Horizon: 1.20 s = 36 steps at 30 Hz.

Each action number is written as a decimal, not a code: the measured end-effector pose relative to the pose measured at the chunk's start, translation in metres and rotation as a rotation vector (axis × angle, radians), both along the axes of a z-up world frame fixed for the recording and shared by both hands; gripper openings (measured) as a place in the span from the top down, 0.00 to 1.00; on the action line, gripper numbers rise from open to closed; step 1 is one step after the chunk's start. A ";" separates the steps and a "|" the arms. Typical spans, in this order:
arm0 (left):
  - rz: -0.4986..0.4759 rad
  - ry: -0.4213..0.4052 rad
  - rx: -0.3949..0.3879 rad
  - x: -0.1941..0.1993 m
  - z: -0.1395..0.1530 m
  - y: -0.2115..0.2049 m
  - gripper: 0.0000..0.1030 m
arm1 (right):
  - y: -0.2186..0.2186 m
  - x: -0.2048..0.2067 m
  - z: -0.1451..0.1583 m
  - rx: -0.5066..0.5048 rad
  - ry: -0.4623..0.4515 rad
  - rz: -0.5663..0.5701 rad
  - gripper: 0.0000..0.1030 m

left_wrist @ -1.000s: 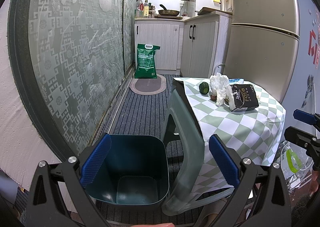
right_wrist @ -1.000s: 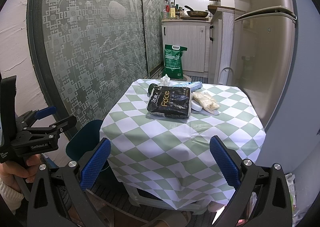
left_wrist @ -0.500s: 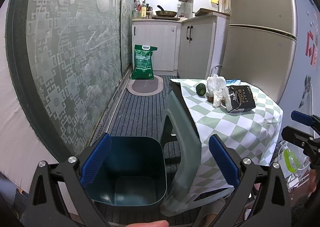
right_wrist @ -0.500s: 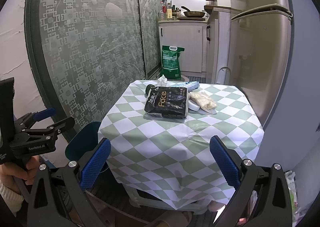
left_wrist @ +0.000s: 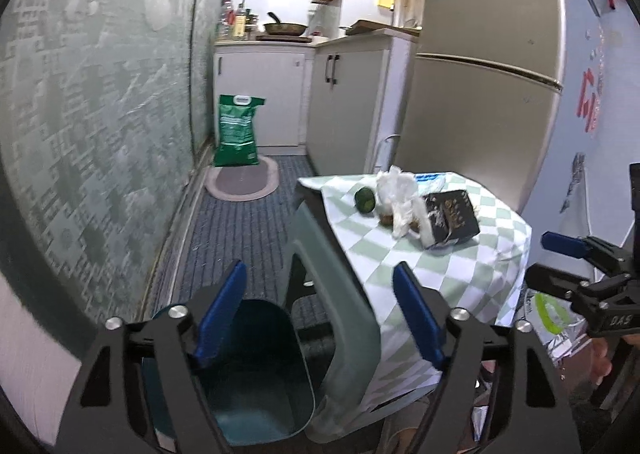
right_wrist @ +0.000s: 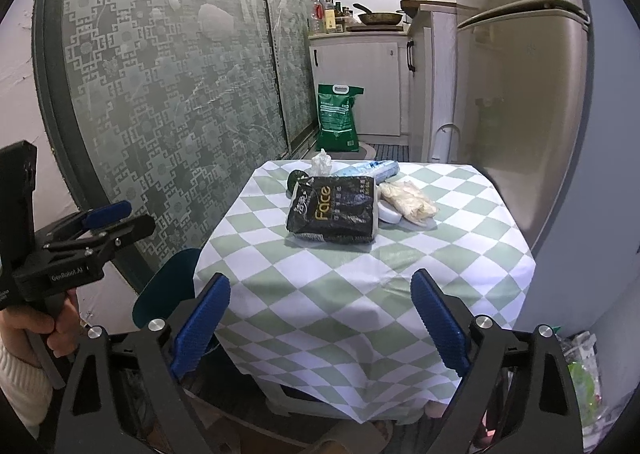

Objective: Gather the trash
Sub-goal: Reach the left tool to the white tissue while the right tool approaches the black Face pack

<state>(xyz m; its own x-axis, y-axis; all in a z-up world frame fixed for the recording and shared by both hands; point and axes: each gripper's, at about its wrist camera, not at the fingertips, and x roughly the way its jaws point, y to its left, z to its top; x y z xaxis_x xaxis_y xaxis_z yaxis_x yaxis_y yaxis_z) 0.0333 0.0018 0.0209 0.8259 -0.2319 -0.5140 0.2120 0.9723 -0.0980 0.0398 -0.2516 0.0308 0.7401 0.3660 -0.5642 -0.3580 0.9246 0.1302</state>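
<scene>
A small table under a green-and-white checked cloth [right_wrist: 360, 294] bears a black "Face" pack [right_wrist: 332, 210], a crumpled white bag [left_wrist: 400, 194], a dark green round fruit [left_wrist: 365, 200], a pale crumpled glove-like wad [right_wrist: 408, 200] and a blue-white packet [right_wrist: 368, 170]. A teal bin [left_wrist: 256, 374] stands on the floor left of the table. My left gripper [left_wrist: 320, 294] hovers above the bin and the table's edge, its jaws closing with nothing between them. My right gripper [right_wrist: 320, 294] faces the table's near edge, short of the trash, jaws closing on nothing.
A patterned glass door [right_wrist: 180, 94] runs along the left. A tall fridge [left_wrist: 480, 94] stands right behind the table. White cabinets [left_wrist: 260, 94], a green sack [left_wrist: 236, 130] and an oval mat [left_wrist: 240, 182] lie at the far end. Bags [left_wrist: 552, 314] sit on the floor at right.
The left gripper's view has lifted and swung, showing less of the bin, and its pads have come closer together. The right gripper's pads have narrowed slightly; its view barely shifted.
</scene>
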 end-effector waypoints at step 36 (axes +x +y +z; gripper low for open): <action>-0.283 0.076 -0.073 0.103 0.009 -0.031 0.61 | 0.042 0.097 -0.034 -0.116 0.096 -0.101 0.17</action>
<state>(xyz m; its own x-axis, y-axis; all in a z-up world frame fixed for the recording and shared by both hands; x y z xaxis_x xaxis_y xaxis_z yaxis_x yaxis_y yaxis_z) 0.1365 -0.0289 0.0296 0.6828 -0.4865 -0.5451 0.4633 0.8652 -0.1918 0.1370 -0.2098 -0.0029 0.7109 0.2206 -0.6678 -0.2532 0.9661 0.0495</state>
